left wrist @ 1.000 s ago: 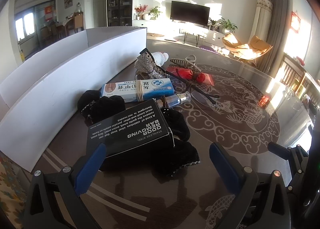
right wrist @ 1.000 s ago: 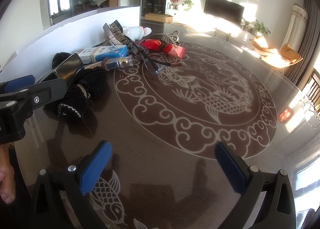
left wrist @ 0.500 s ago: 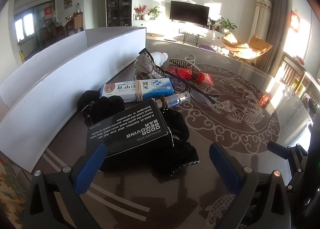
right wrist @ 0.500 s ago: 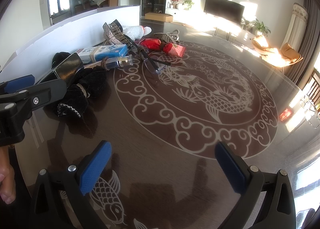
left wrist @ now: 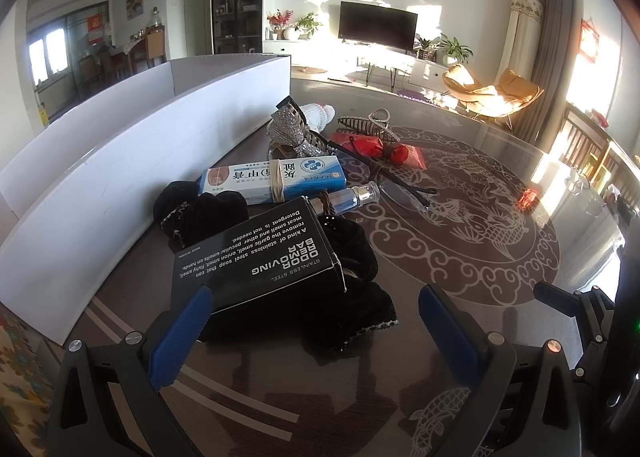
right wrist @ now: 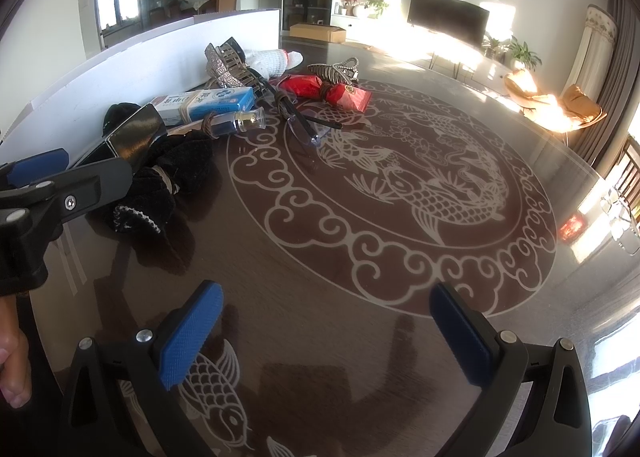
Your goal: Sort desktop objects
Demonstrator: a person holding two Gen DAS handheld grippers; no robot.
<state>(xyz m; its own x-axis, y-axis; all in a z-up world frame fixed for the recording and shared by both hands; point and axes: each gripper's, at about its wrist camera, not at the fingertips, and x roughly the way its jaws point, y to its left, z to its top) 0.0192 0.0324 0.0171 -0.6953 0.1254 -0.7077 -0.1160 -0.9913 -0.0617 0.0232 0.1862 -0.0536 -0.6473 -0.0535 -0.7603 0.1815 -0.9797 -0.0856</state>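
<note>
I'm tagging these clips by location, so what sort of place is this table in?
Most likely the living room of a home. A TV stands on a low cabinet against the far wall, an orange lounge chair sits in the sun by long curtains, and potted plants flank the TV.

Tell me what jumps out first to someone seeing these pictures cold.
The black box with white upside-down lettering, propped on black velvet cloth just ahead of the open left gripper. Behind it a jumble runs along the white divider: a blue-and-white carton, red packets. The open right gripper hovers over the table's carp medallion.
</note>
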